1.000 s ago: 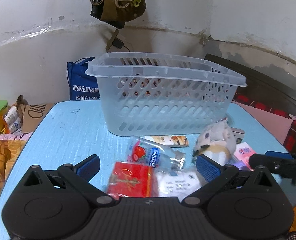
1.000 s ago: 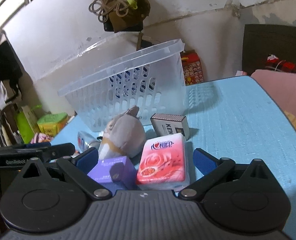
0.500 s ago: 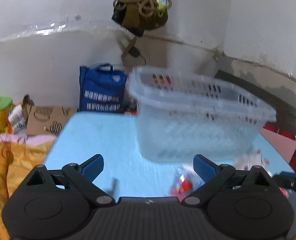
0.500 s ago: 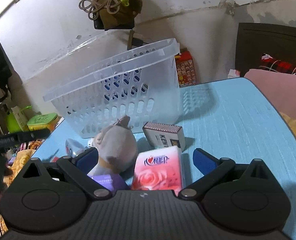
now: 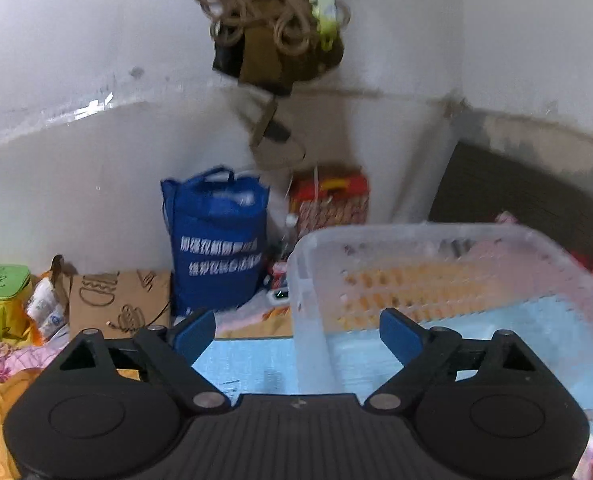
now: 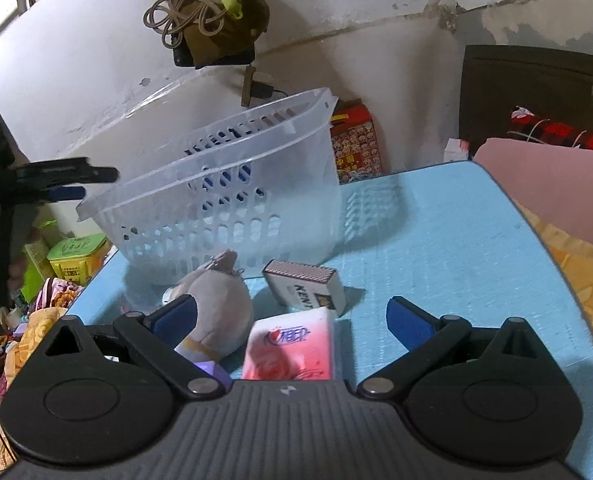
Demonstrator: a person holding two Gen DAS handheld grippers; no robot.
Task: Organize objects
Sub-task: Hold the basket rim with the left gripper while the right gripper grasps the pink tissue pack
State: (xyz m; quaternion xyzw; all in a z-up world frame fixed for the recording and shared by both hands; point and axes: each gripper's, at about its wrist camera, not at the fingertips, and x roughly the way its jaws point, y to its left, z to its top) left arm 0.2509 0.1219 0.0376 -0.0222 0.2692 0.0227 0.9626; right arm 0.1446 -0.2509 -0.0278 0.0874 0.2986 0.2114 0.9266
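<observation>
A clear plastic basket (image 6: 232,200) stands on the blue table (image 6: 456,248); in the left wrist view its left rim (image 5: 416,240) is close ahead. My left gripper (image 5: 297,330) is open and empty, raised at the basket's left end; it also shows in the right wrist view (image 6: 72,182). My right gripper (image 6: 290,314) is open and empty, low over a grey plush toy (image 6: 216,312), a pink tissue pack (image 6: 292,344), a purple box (image 6: 212,370) and a white Kent box (image 6: 308,286).
A blue bag (image 5: 216,236), a cardboard box (image 5: 120,300) and a green box (image 5: 0,292) sit beyond the table's left end. A red box (image 6: 354,142) stands behind the basket. A pink cushion (image 6: 556,184) lies at the right. Ropes (image 6: 192,4) hang on the wall.
My left gripper has risen and swung left, from the items in front of the basket up to its left rim. My right gripper has eased back and stays open.
</observation>
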